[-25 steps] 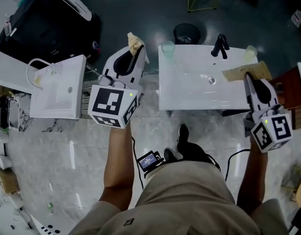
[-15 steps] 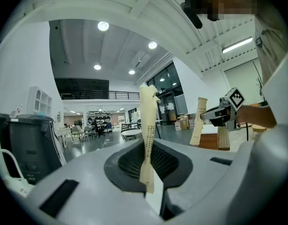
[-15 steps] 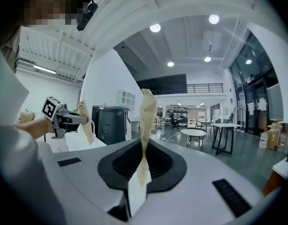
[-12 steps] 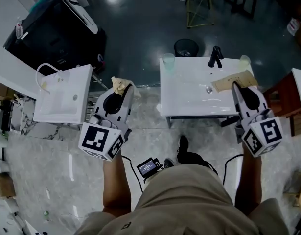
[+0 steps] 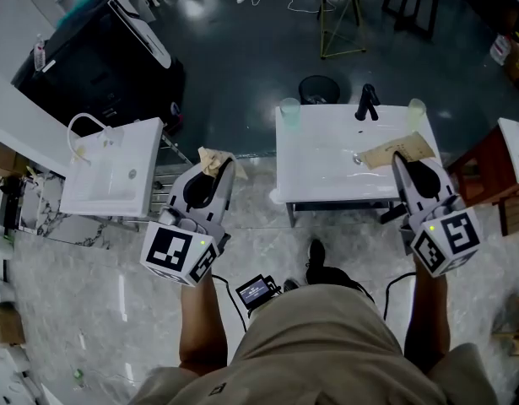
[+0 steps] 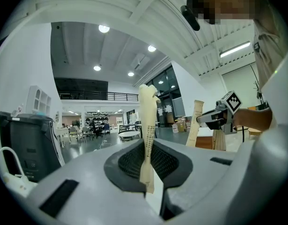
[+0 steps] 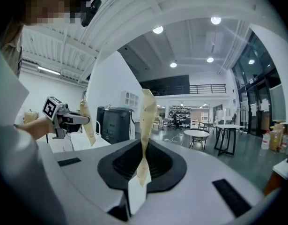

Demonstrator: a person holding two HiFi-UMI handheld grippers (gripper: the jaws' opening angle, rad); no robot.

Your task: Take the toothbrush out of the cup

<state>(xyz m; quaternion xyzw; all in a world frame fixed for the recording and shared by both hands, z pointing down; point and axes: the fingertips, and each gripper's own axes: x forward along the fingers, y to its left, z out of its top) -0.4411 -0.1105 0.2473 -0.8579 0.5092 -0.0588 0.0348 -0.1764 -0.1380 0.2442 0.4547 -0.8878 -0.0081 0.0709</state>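
The left tool [image 6: 147,179] was clenched almost fully, its jaws pinching the lower end of a printed paper strip [image 6: 146,125] that stood upright from the dark pads. A line of small dark print ran down the strip, too fine to read. The right tool [image 7: 140,177] was likewise clamped nearly shut on a twisted paper strip [image 7: 146,121], tan and blank on the side that showed. In the head view both tools were held in front of the person, well apart, each carrying a cube with a black-and-white square marker. The left tool was over the floor and the right one's tip at the front edge of the white bench [image 5: 318,171].

A pale green cup [image 5: 289,108] stood at the bench's back left corner and a second cup [image 5: 417,109] at its back right, with a black tap [image 5: 366,102] between them. Whether a toothbrush stood in either cup could not be made out.
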